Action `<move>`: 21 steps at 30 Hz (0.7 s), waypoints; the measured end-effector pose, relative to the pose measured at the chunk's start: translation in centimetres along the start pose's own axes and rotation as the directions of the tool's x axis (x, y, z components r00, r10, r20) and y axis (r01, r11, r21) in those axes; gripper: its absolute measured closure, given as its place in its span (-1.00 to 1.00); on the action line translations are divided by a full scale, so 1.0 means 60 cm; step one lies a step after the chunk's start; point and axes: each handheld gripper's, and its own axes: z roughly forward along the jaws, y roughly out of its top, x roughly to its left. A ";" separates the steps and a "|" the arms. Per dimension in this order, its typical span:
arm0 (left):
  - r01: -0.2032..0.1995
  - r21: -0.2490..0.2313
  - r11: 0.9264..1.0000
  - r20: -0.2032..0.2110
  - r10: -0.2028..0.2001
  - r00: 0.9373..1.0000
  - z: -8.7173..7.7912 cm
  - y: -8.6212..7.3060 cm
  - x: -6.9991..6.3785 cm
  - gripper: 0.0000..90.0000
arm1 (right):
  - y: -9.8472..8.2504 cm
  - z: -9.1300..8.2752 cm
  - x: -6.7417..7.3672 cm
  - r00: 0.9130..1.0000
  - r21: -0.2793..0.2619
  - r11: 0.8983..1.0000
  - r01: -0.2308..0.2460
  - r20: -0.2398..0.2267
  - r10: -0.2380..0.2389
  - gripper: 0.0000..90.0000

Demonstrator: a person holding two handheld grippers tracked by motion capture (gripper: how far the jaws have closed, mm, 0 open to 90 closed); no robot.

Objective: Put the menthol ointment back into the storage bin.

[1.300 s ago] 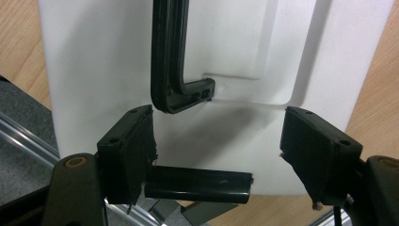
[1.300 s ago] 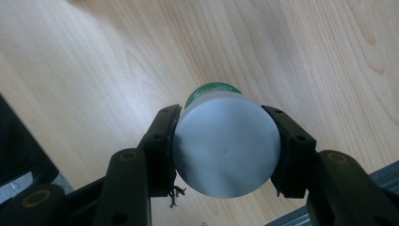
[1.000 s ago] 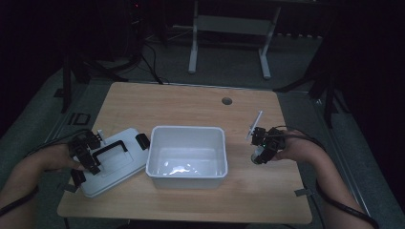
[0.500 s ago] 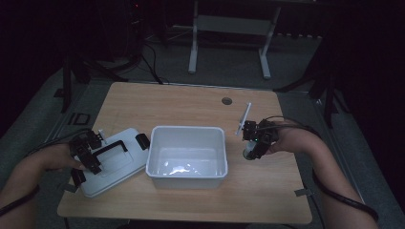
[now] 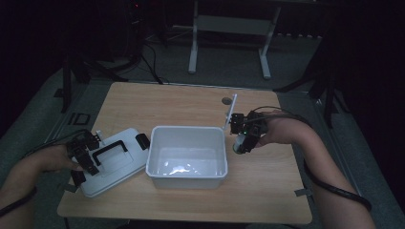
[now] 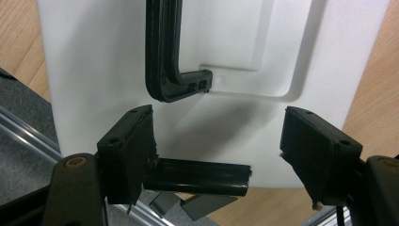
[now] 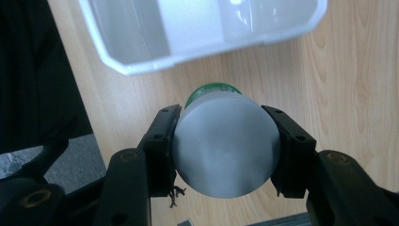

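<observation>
White plastic dominates the wooden table (image 5: 191,102): an open box (image 5: 187,156) stands in the middle, and its lid (image 5: 114,162) lies flat just to the left, touching the box's left wall. The lid has a black handle (image 5: 111,151) on top. The left gripper (image 5: 82,156) rests over the lid's left end with jaws apart; nothing is pressed between them, and a black clip (image 6: 197,176) of the lid lies between them at its edge. The right gripper (image 5: 244,138) is above the table just right of the box, near its far right corner. Its jaws are closed on a grey cylinder (image 7: 226,148) with a green end (image 7: 209,89). Between the cylinder and the inside of the box stands the box's right wall.
</observation>
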 end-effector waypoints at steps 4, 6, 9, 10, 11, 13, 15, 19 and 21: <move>-0.001 0.002 1.000 -0.002 0.001 1.000 0.001 0.002 -0.002 -0.41 | 0.022 -0.009 0.006 1.000 -0.003 1.000 0.024 0.006 -0.024 0.11; -0.007 0.001 1.000 -0.001 0.007 1.000 0.002 0.003 -0.003 -0.41 | 0.037 -0.010 0.011 0.999 0.004 0.999 0.044 0.009 -0.044 0.11; -0.013 -0.001 1.000 0.002 0.013 1.000 0.003 0.005 -0.004 -0.41 | 0.054 -0.011 0.015 0.998 0.003 0.998 0.062 0.000 -0.062 0.11; -0.013 -0.001 1.000 0.001 0.013 1.000 0.003 0.005 -0.004 -0.41 | 0.059 -0.010 0.017 0.998 0.002 0.998 0.068 -0.001 -0.068 0.12; -0.012 0.000 1.000 0.001 0.012 1.000 0.003 0.004 -0.004 -0.41 | 0.065 -0.008 0.019 0.997 0.004 0.997 0.076 -0.005 -0.076 0.11; -0.011 0.000 1.000 -0.002 0.011 1.000 0.004 0.004 -0.003 -0.41 | 0.075 -0.003 0.022 0.996 0.004 0.996 0.084 -0.007 -0.084 0.11; -0.012 -0.003 1.000 -0.011 0.012 1.000 0.003 0.002 -0.003 -0.41 | 0.084 0.003 0.025 0.995 -0.003 0.996 0.094 -0.014 -0.094 0.11; -0.010 -0.005 1.000 -0.017 0.009 1.000 0.002 0.000 -0.002 -0.41 | 0.098 0.018 0.028 0.994 -0.005 0.994 0.105 -0.024 -0.106 0.11; -0.009 -0.009 1.000 -0.013 0.008 1.000 0.001 0.000 -0.001 -0.41 | 0.103 0.026 0.030 0.994 -0.005 0.994 0.107 -0.032 -0.107 0.11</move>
